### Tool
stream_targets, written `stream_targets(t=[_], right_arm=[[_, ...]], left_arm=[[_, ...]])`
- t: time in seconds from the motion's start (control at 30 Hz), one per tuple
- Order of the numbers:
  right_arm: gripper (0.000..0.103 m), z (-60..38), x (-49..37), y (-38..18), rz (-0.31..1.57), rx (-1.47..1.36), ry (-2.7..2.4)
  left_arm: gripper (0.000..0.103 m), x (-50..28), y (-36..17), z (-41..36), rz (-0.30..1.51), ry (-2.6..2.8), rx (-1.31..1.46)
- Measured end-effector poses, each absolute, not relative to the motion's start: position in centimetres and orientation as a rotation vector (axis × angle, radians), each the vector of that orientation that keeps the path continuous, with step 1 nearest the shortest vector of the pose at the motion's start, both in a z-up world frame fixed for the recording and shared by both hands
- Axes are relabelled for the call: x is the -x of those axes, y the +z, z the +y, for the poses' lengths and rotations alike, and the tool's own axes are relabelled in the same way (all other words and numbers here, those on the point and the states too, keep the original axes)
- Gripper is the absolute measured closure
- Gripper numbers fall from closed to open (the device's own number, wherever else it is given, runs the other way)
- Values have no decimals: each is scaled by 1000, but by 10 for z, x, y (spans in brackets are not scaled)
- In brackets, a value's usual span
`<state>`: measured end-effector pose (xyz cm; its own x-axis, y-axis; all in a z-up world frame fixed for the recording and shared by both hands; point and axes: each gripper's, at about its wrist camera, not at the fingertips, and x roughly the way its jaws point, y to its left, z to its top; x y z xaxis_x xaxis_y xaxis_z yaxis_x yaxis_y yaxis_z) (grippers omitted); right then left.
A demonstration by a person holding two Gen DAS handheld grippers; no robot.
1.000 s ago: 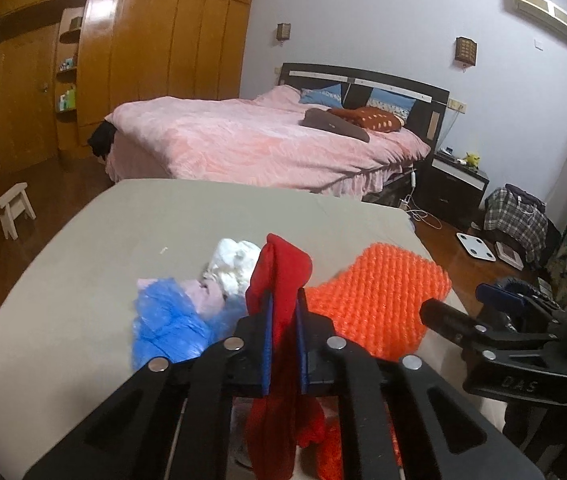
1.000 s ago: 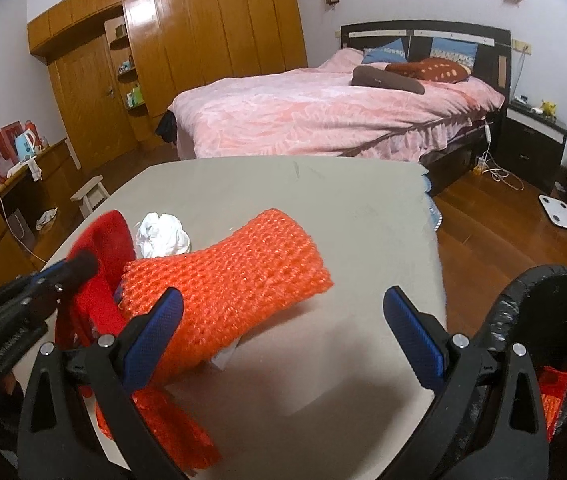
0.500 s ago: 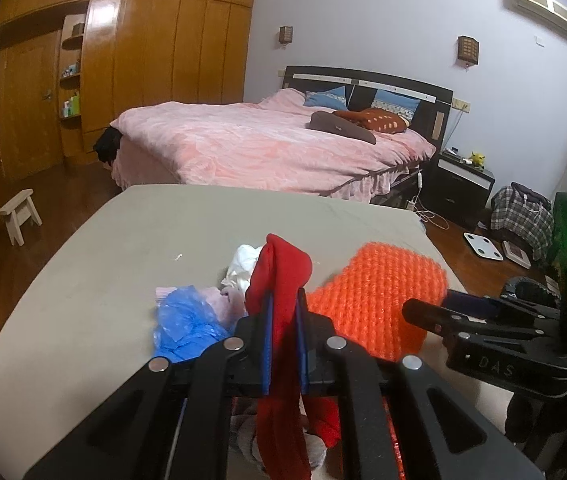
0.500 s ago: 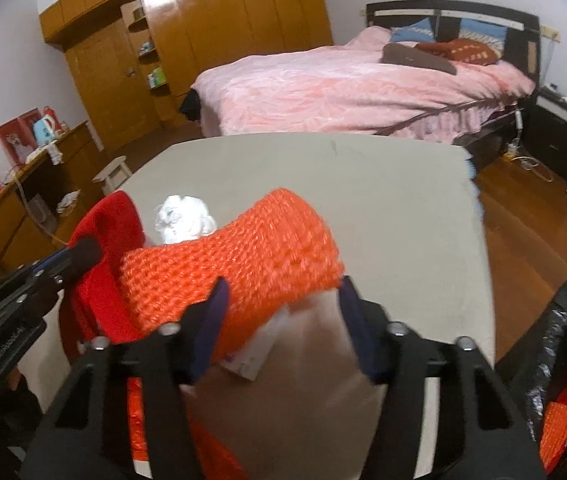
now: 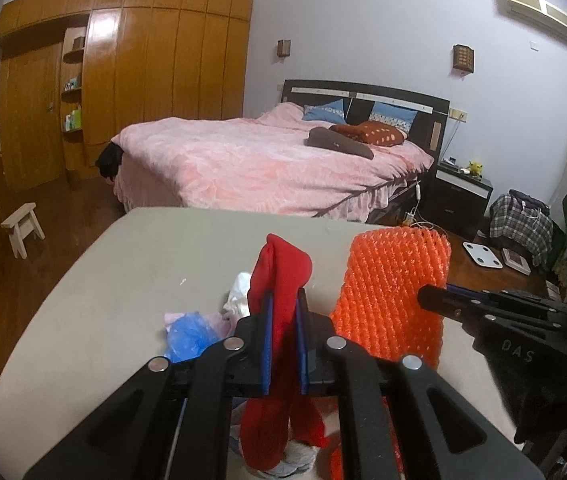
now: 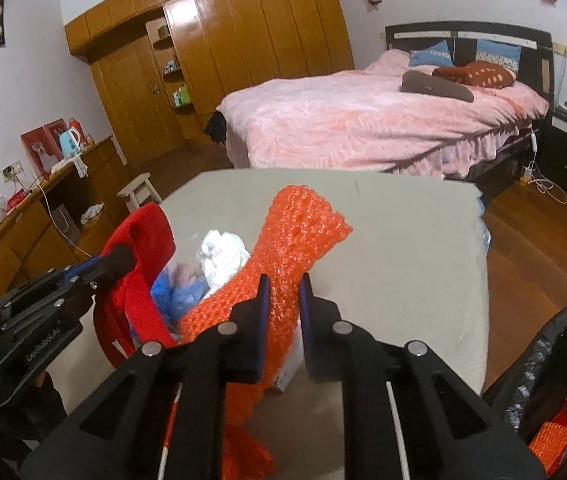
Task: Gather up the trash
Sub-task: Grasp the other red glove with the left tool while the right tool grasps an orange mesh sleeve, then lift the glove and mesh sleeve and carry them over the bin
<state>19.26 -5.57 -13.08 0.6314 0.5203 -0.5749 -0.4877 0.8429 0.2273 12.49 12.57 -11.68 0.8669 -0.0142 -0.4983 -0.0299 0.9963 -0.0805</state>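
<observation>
One second ago the right gripper (image 6: 281,292) stood wide around the orange net (image 6: 283,256); its jaws have just closed and now pinch it, lifted off the table (image 6: 403,248). Its long axis runs along the fingers, far end raised toward the bed (image 6: 363,120). Left gripper (image 5: 283,320) stays clenched on a red cloth (image 5: 281,280). White paper (image 6: 223,256) and a blue bag (image 6: 175,292) lie between them; the bin (image 6: 555,360) sits lower right.
</observation>
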Motion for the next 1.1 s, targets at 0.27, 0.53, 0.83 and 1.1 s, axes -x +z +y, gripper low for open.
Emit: stream_targets(t=[0.27, 0.53, 0.83, 1.1], right_arm=[[90, -69, -182, -103, 613, -70, 567], [90, -91, -170, -75, 553, -75, 521], [90, -119, -159, -57, 516, -61, 470], [90, -158, -149, -51, 503, -66, 397]], left_arm=[[93, -122, -99, 123, 489, 2, 90], [93, -118, -81, 114, 452, -14, 89], [93, -119, -67, 84, 430, -71, 78], [93, -119, -60, 49, 420, -142, 62]])
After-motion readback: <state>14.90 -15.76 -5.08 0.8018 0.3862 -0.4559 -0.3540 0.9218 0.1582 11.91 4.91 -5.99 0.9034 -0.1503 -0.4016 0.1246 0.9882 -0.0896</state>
